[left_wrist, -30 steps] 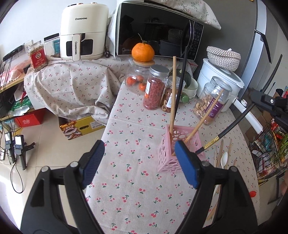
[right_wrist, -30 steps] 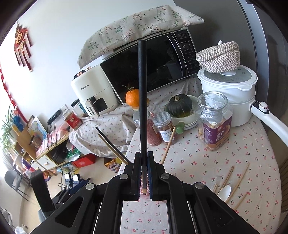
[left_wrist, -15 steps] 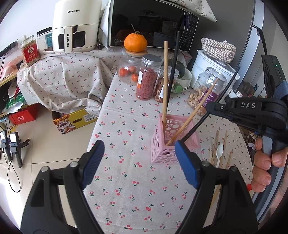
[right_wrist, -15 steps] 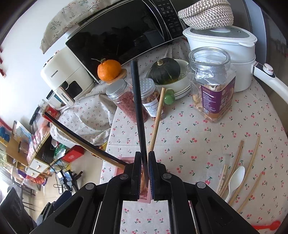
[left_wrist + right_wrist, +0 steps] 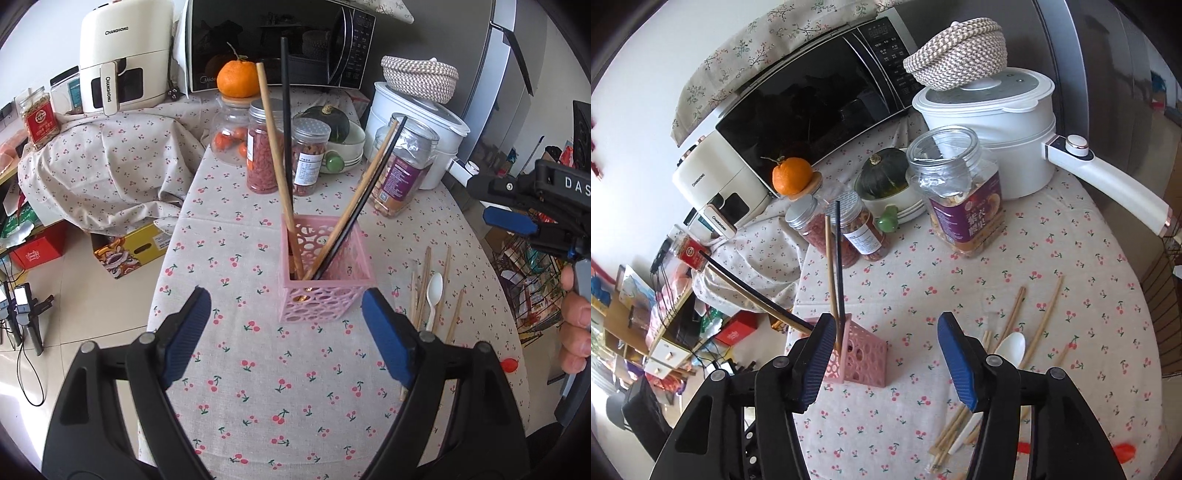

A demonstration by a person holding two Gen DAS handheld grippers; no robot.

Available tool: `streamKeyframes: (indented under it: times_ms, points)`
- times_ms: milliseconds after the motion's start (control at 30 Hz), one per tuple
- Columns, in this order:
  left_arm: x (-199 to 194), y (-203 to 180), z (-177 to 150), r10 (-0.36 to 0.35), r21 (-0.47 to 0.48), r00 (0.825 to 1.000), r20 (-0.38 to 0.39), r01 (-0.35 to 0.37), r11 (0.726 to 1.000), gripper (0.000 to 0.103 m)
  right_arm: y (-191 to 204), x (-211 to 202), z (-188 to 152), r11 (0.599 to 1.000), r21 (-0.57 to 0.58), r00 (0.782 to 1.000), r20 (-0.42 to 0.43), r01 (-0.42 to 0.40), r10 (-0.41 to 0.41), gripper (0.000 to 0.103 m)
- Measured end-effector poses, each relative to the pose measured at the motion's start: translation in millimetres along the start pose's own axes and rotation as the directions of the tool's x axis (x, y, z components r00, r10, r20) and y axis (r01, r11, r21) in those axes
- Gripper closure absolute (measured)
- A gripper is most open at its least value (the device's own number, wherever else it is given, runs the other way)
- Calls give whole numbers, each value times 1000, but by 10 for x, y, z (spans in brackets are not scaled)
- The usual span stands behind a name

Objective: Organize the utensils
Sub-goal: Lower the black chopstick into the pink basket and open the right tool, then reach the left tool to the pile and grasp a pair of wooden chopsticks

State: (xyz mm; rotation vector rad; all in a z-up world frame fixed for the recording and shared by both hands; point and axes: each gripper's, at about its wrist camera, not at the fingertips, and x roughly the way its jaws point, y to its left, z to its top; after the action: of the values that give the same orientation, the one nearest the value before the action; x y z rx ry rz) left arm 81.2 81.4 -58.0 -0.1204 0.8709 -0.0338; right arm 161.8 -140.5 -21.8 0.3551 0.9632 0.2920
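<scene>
A pink perforated holder (image 5: 325, 273) (image 5: 855, 356) stands on the cherry-print tablecloth (image 5: 258, 369). In it stand a wooden chopstick (image 5: 275, 155), a black chopstick (image 5: 286, 129) (image 5: 839, 258) and a pair leaning right (image 5: 365, 188). My left gripper (image 5: 286, 299) is open just short of the holder, its jaws widening, with nothing between them. My right gripper (image 5: 886, 321) is opening with nothing between its jaws; the holder is by its left finger. Loose wooden chopsticks (image 5: 426, 280) (image 5: 1043, 317) and a white spoon (image 5: 435, 290) (image 5: 1010, 345) lie to the holder's right.
Behind the holder stand several jars (image 5: 308, 158), a bowl with a squash (image 5: 332, 122), a white pot (image 5: 413, 122) under a woven basket, a microwave (image 5: 273, 44) and an air fryer (image 5: 125, 55). The table edge drops to the floor (image 5: 66, 295) on the left. A wire rack (image 5: 532, 295) stands at the right.
The right gripper has let go of the black chopstick, which now stands in the pink holder, and its jaws have spread. The left gripper has come closer to the holder.
</scene>
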Motion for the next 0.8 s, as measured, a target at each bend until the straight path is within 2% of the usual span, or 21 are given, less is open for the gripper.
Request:
streamKeyframes:
  times_ms: [233,433,600,800]
  points:
    - [108,-281,-91,-63,24,996,-58,65,998,18,-485,-173,-178,998,20,999,-8,54,-53,34]
    - [272,-560,-162,-60,91,990,-129,72,993,18,-889,-206,-301,993,42,994,-14,113,-112,28]
    - [403,-780,-191,-79,141,979,-189,106,984,18,-1052,-98,-350,974,-36,972,-72,223,-225,28]
    - [545,-1011,-175,-91,156,967,-239,131,979,18,-1272,-59,-306,960,-90,955,-111,266,-275,27]
